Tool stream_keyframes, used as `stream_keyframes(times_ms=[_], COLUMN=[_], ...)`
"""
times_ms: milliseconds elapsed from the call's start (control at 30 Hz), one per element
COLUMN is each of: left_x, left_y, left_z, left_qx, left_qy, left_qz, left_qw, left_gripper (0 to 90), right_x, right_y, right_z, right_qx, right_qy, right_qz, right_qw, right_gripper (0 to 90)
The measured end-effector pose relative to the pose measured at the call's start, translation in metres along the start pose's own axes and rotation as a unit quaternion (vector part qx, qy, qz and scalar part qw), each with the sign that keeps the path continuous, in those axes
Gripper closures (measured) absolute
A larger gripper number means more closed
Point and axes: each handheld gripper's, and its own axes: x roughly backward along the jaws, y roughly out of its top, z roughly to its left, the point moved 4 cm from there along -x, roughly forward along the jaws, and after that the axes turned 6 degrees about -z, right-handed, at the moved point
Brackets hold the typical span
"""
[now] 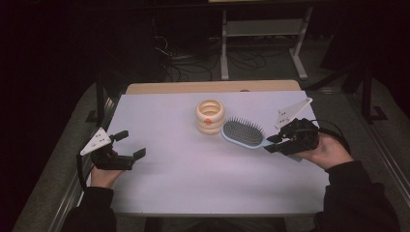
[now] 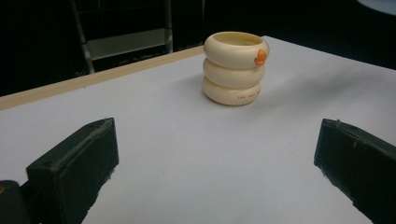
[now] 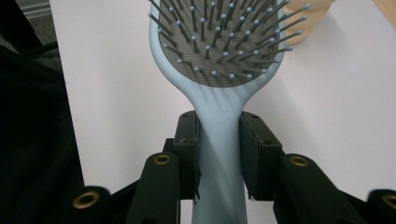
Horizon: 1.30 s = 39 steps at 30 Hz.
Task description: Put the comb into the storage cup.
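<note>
A light blue hairbrush [image 3: 219, 116] is being gripped by its handle in the right gripper [image 1: 274, 140] — in the right gripper view the two jaws are being pressed against either side of the handle, just below the head, with the bristles facing up. In the high view the brush [image 1: 243, 133] is being held at the right of the white worktop [image 1: 193, 164], its head just beside a cream cup [image 1: 210, 116] made of three stacked rings with a small orange mark on its side. Whether head and cup are touching cannot be told.

The left gripper [image 1: 130, 144] is being held at the left edge of the worktop, well apart from the brush, with its jaws spread wide and nothing between them. In the left gripper view the cup [image 2: 235, 67] is being seen beyond the open jaws — upright, near the far wooden edge [image 2: 93, 79].
</note>
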Motion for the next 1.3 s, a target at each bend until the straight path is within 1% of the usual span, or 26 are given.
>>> stream_keyframes(times_ms=[100,167,333,400,567,633,767,867,1000,1100,1167,1200,1300], left_x=[0.000,0.000,0.000,0.000,-0.002,-0.002,-0.004,-0.007,-0.010,-0.013,-0.015,-0.015,-0.019], left_y=[0.002,0.005,0.010,0.012,0.015,0.017,0.019,0.024,0.033,0.039,0.041,0.041,0.046], left_z=[-0.001,-0.002,-0.002,-0.002,-0.001,0.000,0.001,-0.001,-0.003,-0.004,-0.005,-0.005,-0.006], left_qx=[-0.001,0.004,0.011,0.010,0.006,0.004,0.003,0.006,0.006,0.004,0.003,0.003,0.005], left_qy=[-0.003,-0.009,-0.016,-0.019,-0.019,-0.017,-0.014,-0.020,-0.028,-0.032,-0.035,-0.035,-0.040], left_qz=[-0.001,-0.005,-0.007,-0.008,-0.003,-0.003,-0.004,-0.008,-0.015,-0.009,-0.011,-0.011,-0.010], left_qw=[1.0000,0.9999,0.9998,0.9997,0.9998,0.9998,0.9999,0.9997,0.9995,0.9994,0.9993,0.9993,0.9991], left_gripper=[0.0,0.0,0.0,0.0,0.0,0.0,0.0,0.0,0.0,0.0,0.0,0.0,0.0], right_x=[0.003,0.005,0.008,0.008,0.006,0.005,0.003,0.002,0.001,-0.002,-0.005,-0.005,-0.013], right_y=[0.007,0.012,0.024,0.029,0.040,0.044,0.054,0.062,0.073,0.079,0.082,0.082,0.089], right_z=[-0.001,-0.002,-0.004,-0.005,-0.008,-0.006,-0.004,-0.003,-0.004,-0.004,-0.004,-0.004,-0.005], right_qx=[0.001,0.002,0.007,0.009,0.015,0.017,0.026,0.029,0.031,0.037,0.038,0.038,0.042], right_qy=[-0.006,-0.009,-0.011,-0.011,-0.017,-0.014,-0.017,-0.019,-0.020,-0.022,-0.021,-0.021,-0.022], right_qz=[0.000,-0.003,-0.011,-0.015,-0.015,-0.016,-0.018,-0.021,-0.032,-0.040,-0.047,-0.047,-0.048], right_qw=[1.0000,1.0000,0.9999,0.9998,0.9996,0.9996,0.9994,0.9992,0.9988,0.9983,0.9980,0.9980,0.9977], right_gripper=[68.8,68.8,68.8,68.8,68.8,68.7,68.7,68.7,68.7,68.7,68.7,68.7,68.6])
